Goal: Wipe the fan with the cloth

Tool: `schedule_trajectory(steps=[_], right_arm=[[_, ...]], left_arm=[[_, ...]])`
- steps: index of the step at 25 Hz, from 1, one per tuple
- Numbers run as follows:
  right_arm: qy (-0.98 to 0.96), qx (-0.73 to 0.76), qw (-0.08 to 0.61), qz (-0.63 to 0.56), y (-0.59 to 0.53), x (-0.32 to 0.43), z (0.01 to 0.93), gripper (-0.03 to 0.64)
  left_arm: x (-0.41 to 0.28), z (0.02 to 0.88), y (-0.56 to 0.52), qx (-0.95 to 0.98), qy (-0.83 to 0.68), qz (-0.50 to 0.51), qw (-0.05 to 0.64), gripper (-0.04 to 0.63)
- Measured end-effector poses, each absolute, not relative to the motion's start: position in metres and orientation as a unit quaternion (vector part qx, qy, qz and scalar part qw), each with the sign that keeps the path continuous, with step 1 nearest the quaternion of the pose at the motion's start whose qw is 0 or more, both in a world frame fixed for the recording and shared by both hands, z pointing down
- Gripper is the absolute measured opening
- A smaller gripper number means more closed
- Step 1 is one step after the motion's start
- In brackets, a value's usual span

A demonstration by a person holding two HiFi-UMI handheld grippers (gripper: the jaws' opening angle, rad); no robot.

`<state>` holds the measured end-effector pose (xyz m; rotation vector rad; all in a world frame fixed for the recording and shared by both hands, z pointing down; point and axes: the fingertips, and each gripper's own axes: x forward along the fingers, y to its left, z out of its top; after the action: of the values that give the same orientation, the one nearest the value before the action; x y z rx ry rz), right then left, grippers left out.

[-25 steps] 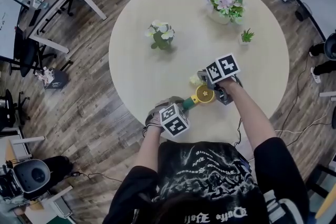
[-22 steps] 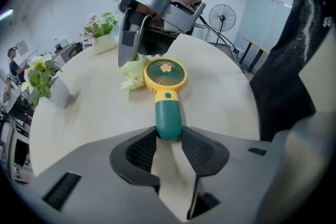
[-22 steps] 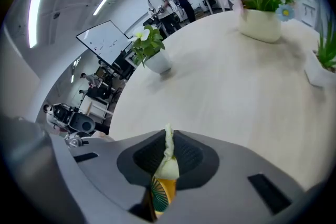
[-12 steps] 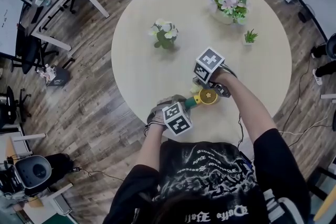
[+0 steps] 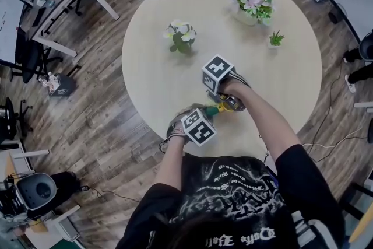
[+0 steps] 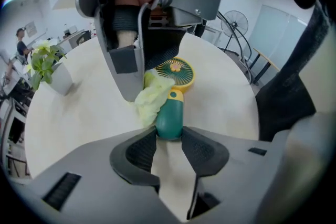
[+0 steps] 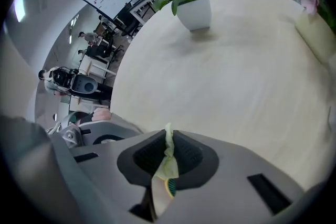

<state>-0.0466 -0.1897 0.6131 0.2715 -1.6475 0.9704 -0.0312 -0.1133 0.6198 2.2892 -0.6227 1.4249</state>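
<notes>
1. The round table [image 5: 169, 81] has much free top beyond the fan. The nearest flower pot [image 5: 179, 38] stands well apart. The table's near edge is close behind the left gripper.
2. The left gripper [image 6: 169, 138] has its jaws half closed on the foot of the green handle and pins it down.
3. The right gripper [image 7: 168, 150] has its jaws pressed together on the cloth. It stands right over the fan, so it is the one nearer to the head.
4. The fan [image 6: 172, 110] lies flat near the person's side. Its long axis runs away from the left jaws, with the yellow head at the far end.
5. The cloth [image 6: 151, 99] hangs down and touches where the handle meets the head. I think the wipe must travel outward along that axis.
</notes>
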Motion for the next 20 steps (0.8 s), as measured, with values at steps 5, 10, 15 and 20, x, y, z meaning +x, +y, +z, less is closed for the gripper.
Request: schedule_trajectory(steps=[5,10,15,20], right_arm=[[-0.701,0.121,0.567,0.416,-0.179,-0.053,0.611,0.046],[-0.717,0.103,0.543,0.424,-0.166,-0.061,0.599,0.046],[-0.733,0.092,0.518,0.431,-0.153,-0.06,0.591,0.046],[-0.741,0.07,0.511,0.429,-0.14,-0.055,0.585,0.046]], left_arm=[[-0.026,0.621,-0.114,0.815,-0.247,0.473,0.225,0.17],[-0.026,0.62,-0.115,0.815,-0.273,0.445,0.253,0.17],[-0.025,0.619,-0.116,0.814,-0.28,0.434,0.265,0.17],[-0.025,0.618,-0.116,0.815,-0.282,0.436,0.258,0.17]])
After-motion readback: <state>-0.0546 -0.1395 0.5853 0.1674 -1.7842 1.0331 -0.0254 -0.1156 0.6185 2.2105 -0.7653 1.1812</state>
